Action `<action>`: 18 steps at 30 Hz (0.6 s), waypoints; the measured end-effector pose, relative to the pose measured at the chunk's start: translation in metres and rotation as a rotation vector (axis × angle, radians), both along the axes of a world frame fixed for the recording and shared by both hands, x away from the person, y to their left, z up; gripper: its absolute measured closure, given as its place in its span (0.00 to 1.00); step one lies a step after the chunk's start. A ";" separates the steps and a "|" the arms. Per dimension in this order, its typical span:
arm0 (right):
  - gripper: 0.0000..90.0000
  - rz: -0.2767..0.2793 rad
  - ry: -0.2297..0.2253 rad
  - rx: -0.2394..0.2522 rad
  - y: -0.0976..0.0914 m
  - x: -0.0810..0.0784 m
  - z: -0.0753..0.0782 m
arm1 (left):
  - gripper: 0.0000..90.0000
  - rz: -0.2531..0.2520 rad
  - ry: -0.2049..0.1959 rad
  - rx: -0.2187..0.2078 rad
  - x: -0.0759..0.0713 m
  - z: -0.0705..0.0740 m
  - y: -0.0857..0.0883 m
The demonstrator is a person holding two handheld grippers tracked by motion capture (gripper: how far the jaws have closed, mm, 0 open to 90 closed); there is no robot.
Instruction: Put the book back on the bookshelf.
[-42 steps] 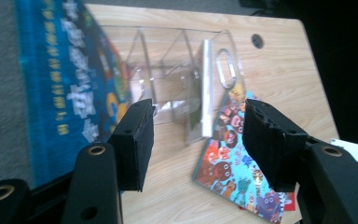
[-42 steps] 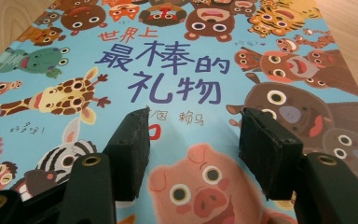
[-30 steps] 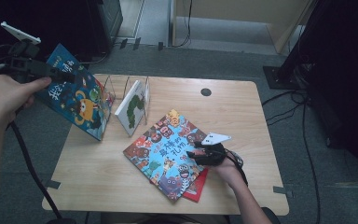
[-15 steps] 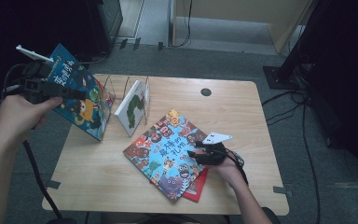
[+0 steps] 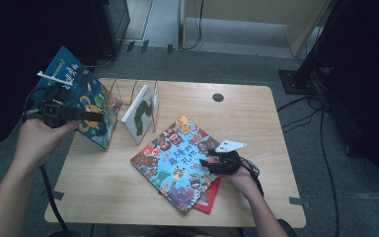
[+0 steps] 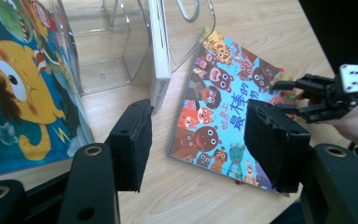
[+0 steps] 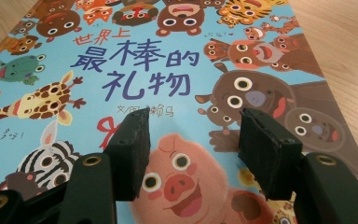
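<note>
My left gripper (image 5: 97,122) (image 6: 198,121) hangs open and holds nothing, just in front of a blue monster book (image 5: 81,98) (image 6: 18,84) that leans upright at the left end of a clear rack (image 5: 128,91) (image 6: 102,60). A white book (image 5: 140,111) (image 6: 161,51) stands in the rack. A colourful animal book (image 5: 177,160) (image 6: 223,112) (image 7: 168,60) lies flat on a red book (image 5: 209,201). My right gripper (image 5: 206,160) (image 7: 191,126) (image 6: 276,97) is open low over the animal book's right edge, with nothing between its pads.
The wooden table (image 5: 256,118) has a round cable hole (image 5: 218,97) at the back. Dark equipment and cables stand on the floor behind and to the right. The table's right half and front left corner are bare wood.
My left gripper has come down and to the right, from above the blue book's top corner to its front face. The books and my right gripper have stayed put.
</note>
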State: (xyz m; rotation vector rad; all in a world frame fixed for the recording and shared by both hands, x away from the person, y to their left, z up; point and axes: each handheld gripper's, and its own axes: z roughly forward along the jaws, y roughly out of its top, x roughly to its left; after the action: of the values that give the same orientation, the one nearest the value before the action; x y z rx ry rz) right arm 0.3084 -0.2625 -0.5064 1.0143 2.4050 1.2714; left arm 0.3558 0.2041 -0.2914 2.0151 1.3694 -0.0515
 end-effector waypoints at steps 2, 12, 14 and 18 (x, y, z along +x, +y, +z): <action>0.49 -0.004 -0.001 -0.003 -0.001 0.000 0.000 | 0.48 -0.002 -0.004 -0.005 -0.002 -0.004 -0.002; 0.49 -0.005 0.010 0.005 -0.001 0.000 0.000 | 0.48 -0.013 0.007 -0.007 -0.009 -0.035 -0.011; 0.50 -0.007 0.015 0.009 -0.002 0.000 0.000 | 0.49 -0.028 0.019 -0.008 -0.009 -0.042 -0.015; 0.50 -0.009 0.017 0.010 -0.002 0.001 0.000 | 0.49 -0.051 0.040 -0.009 -0.011 -0.055 -0.022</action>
State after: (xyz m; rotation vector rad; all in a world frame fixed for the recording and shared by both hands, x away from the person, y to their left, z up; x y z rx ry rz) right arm 0.3090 -0.2648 -0.5060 1.0416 2.4065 1.2774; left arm 0.3450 0.1821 -0.3468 2.0516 1.3395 -0.1213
